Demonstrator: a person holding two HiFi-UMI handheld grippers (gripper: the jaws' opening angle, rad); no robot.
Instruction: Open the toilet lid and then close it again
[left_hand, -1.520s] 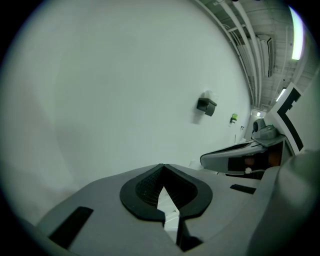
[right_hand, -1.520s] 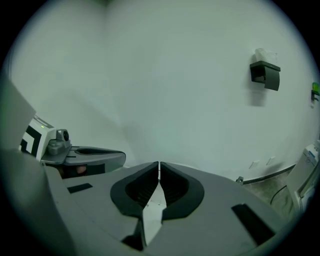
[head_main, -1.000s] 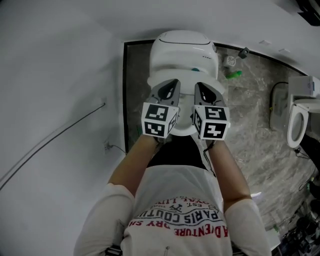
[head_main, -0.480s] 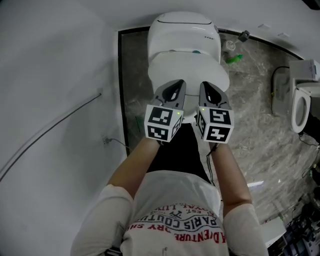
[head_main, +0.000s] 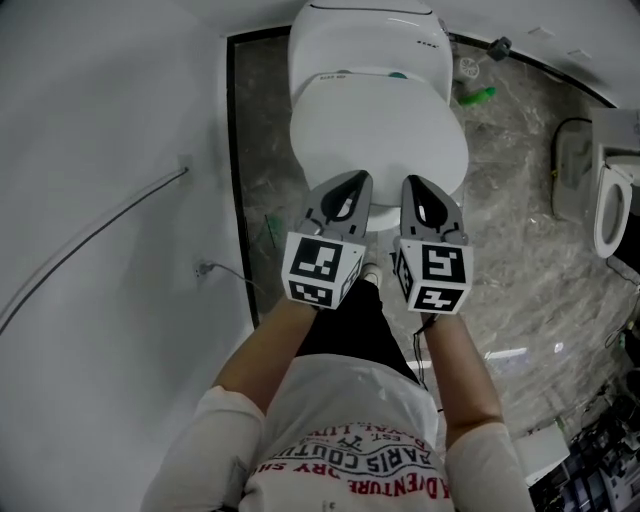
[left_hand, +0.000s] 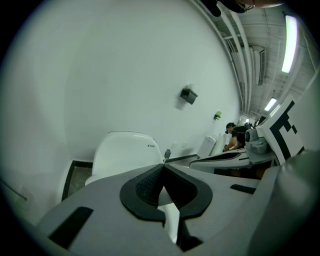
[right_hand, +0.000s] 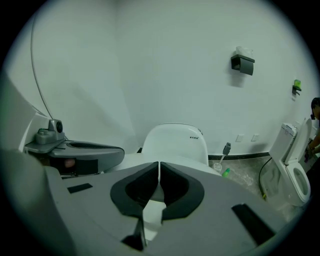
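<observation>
The white toilet stands against the wall, its lid (head_main: 378, 125) lying down flat over the bowl in front of the rounded back unit (head_main: 365, 35). My left gripper (head_main: 357, 178) and right gripper (head_main: 414, 182) hover side by side at the lid's front edge, both shut with nothing between the jaws. Whether they touch the lid I cannot tell. In the left gripper view, the left gripper (left_hand: 162, 166) points at the toilet (left_hand: 125, 150), with the right gripper (left_hand: 225, 157) beside it. The right gripper (right_hand: 159, 164) faces the toilet (right_hand: 175, 142) in its own view.
The white wall runs close on the left, with a thin cable (head_main: 100, 240) across it. A green bottle (head_main: 478, 96) and a brush (head_main: 497, 45) lie right of the toilet. A second toilet (head_main: 610, 205) stands at the far right. A paper holder (right_hand: 242, 62) hangs on the wall.
Both grippers have sunk and drawn back toward the person, from over the lid's top to its front edge. The lid now shows as a fuller, flat oval.
</observation>
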